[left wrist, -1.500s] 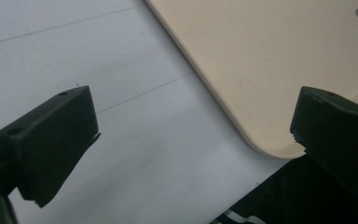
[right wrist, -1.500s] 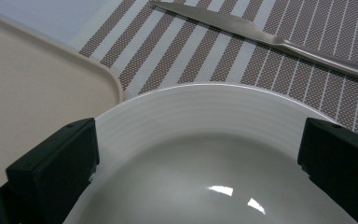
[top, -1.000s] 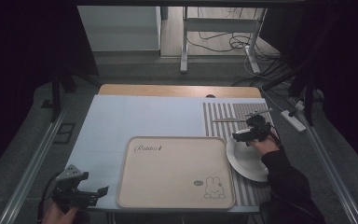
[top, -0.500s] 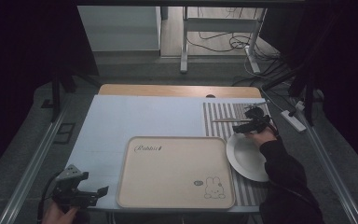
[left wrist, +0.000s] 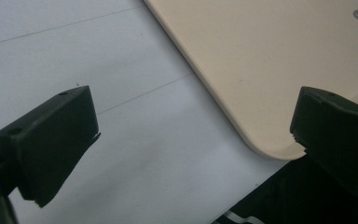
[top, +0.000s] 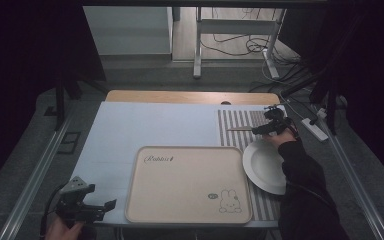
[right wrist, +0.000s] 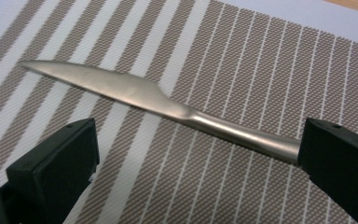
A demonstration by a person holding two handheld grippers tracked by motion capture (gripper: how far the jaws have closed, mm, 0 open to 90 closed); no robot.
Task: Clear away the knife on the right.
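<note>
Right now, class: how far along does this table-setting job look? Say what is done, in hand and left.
Done: plate lies on the striped mat beside the tray. In hand: the open right gripper hovers at the knife, not gripping. Left: grasping and placing it; the left gripper waits open.

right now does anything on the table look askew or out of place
Nothing stands out. The beige tray lies square on the table, the white plate sits on the striped placemat, and the knife lies flat on that mat between the right tool's open jaws. No spills or damage.
</note>
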